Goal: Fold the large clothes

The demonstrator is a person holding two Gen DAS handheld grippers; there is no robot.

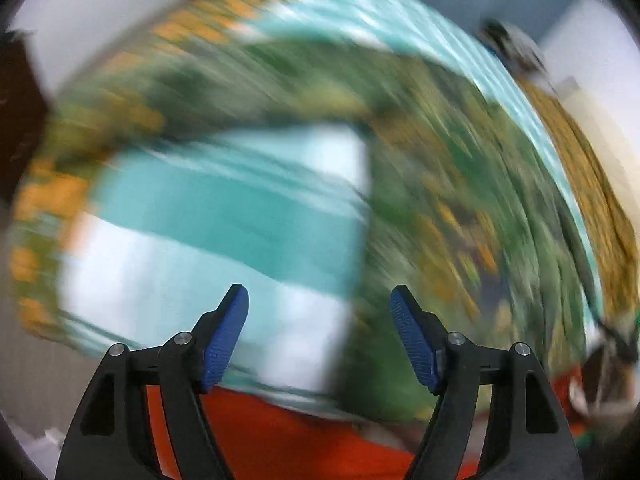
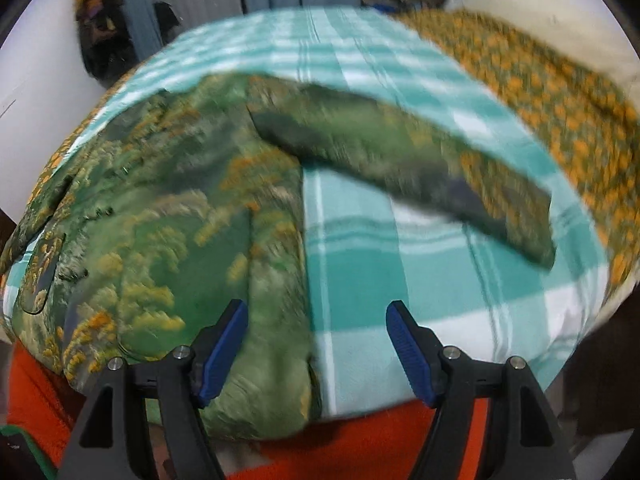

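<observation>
Both claws stood spread and empty, the right claw point(image 2: 316, 354) hanging over the near hem of the green patterned garment point(image 2: 160, 232) on the checked bedspread point(image 2: 400, 264), its sleeve point(image 2: 420, 168) running away rightward, while the left claw point(image 1: 320, 336) faced mostly bedspread.

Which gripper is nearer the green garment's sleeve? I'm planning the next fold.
Right, probably. The right gripper hangs open over the garment beside its sleeve. The left gripper is over the checked blanket.
</observation>
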